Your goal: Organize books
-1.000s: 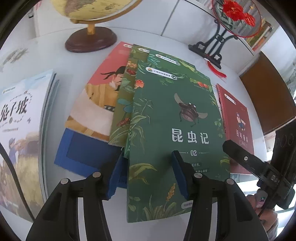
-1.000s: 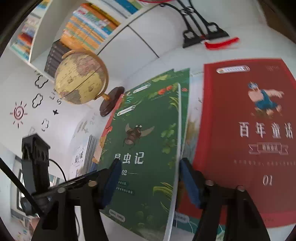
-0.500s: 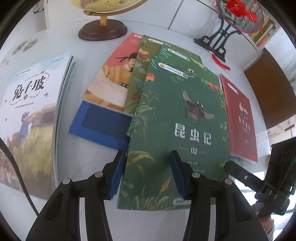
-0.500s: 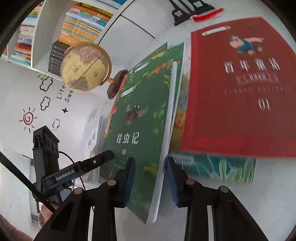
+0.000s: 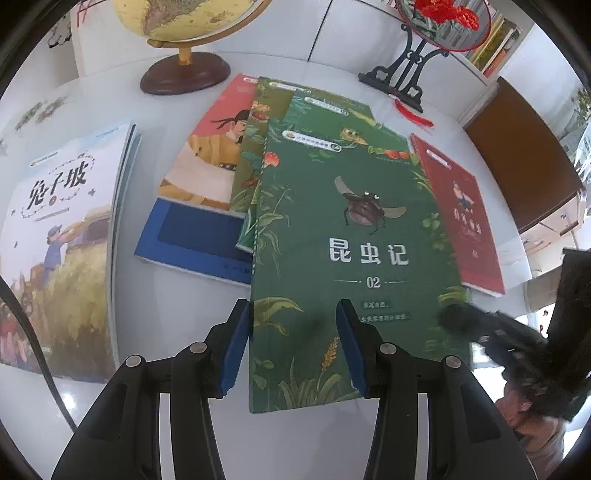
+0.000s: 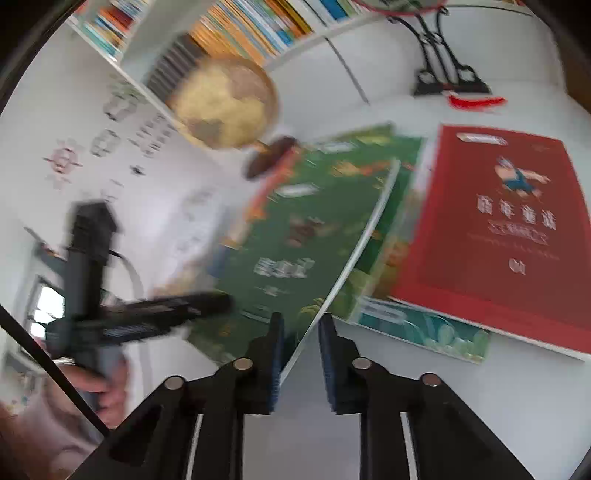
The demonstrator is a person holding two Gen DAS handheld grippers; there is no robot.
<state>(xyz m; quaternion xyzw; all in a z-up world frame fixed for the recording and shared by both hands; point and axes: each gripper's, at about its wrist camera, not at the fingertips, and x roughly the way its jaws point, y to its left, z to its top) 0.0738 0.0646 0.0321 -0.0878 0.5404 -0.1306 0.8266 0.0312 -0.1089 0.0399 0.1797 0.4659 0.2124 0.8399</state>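
A green insect book marked 02 (image 5: 351, 258) tops an overlapping pile on the white table (image 5: 177, 314), with a second green book (image 5: 258, 140), a pink book (image 5: 207, 158) and a blue book (image 5: 192, 236) under it. My left gripper (image 5: 291, 343) is open above its near left corner. My right gripper (image 6: 301, 354) is nearly shut around the raised right edge of the green book (image 6: 295, 236), which tilts up; the view is blurred. A red book (image 6: 495, 229) lies to the right, also seen in the left wrist view (image 5: 461, 214).
A globe (image 5: 184, 70) and a black ornament stand (image 5: 399, 85) sit at the back of the table. A pale book stack (image 5: 59, 236) lies at the left. A teal book (image 6: 424, 328) lies under the red one. Bookshelves (image 6: 258, 29) line the wall.
My right gripper has narrowed on the green book's right edge and lifted it. My left gripper has drawn back slightly and stays open.
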